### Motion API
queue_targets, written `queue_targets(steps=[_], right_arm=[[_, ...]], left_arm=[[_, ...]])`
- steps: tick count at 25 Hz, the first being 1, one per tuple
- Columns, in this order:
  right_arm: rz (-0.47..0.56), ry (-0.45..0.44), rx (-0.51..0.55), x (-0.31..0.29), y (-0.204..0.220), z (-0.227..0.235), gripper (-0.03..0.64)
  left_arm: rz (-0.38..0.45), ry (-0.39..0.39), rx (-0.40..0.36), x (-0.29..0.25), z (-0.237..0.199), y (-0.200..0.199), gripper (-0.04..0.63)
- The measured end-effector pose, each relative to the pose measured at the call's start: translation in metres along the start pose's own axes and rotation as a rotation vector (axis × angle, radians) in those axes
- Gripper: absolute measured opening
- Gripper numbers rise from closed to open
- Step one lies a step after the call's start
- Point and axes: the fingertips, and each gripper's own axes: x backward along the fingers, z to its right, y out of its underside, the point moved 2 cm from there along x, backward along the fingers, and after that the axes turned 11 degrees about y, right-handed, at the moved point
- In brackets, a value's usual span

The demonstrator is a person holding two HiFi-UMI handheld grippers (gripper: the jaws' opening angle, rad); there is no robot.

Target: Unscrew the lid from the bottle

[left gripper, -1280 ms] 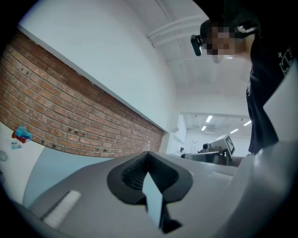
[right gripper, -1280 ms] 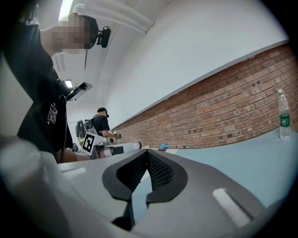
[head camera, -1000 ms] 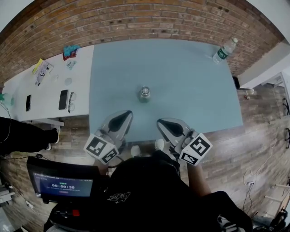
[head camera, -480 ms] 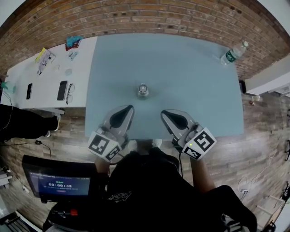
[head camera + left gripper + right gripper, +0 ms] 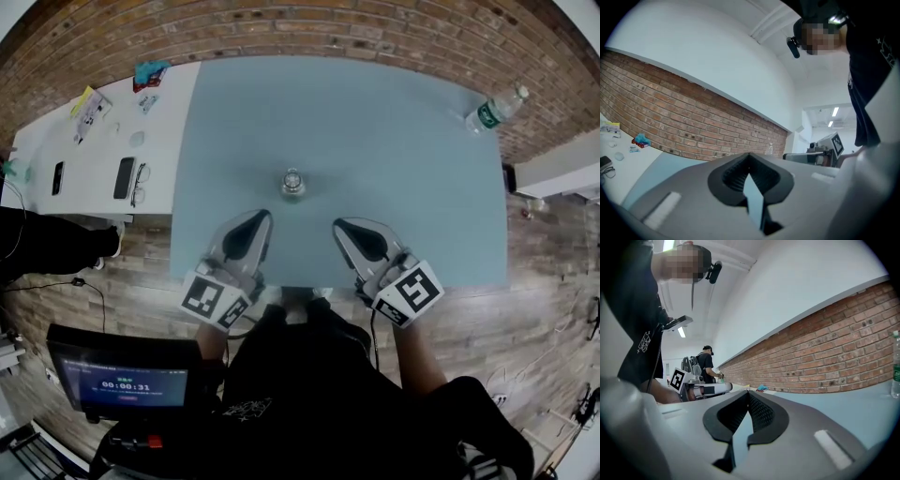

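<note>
Head view: left tongs (image 5: 262, 217) and right tongs (image 5: 340, 225) level, closed, short of bottle (image 5: 293, 183).

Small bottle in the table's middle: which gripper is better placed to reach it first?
Left, narrowly, I think. The left gripper lies slightly nearer the small bottle than the right gripper. Both are shut, empty and apart from it.

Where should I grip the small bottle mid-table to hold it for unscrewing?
Probably its body below the lid, coming in level from the near edge: the small bottle stands upright and alone on the blue table, so its sides look free all round.
</note>
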Motion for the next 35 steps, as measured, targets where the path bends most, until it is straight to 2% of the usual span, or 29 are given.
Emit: queue_targets(steps=[16, 23, 31, 35], right_arm=[[0.024, 0.045, -0.027, -0.005, 0.012, 0.016, 0.002], [0.06, 0.069, 0.052, -0.018, 0.017, 0.014, 0.003], [0.002, 0.075, 0.048, -0.033, 0.04, 0.027, 0.003], [-0.017, 0.08, 0.088, -0.042, 0.048, 0.029, 0.003]], left_arm=[[-0.019, -0.018, -0.004, -0.002, -0.006, 0.017, -0.002], [-0.012, -0.028, 0.008, -0.004, -0.014, 0.028, -0.001], [-0.047, -0.062, -0.004, -0.01, -0.027, 0.049, 0.0], [-0.072, -0.089, 0.008, -0.011, -0.036, 0.064, -0.001]])
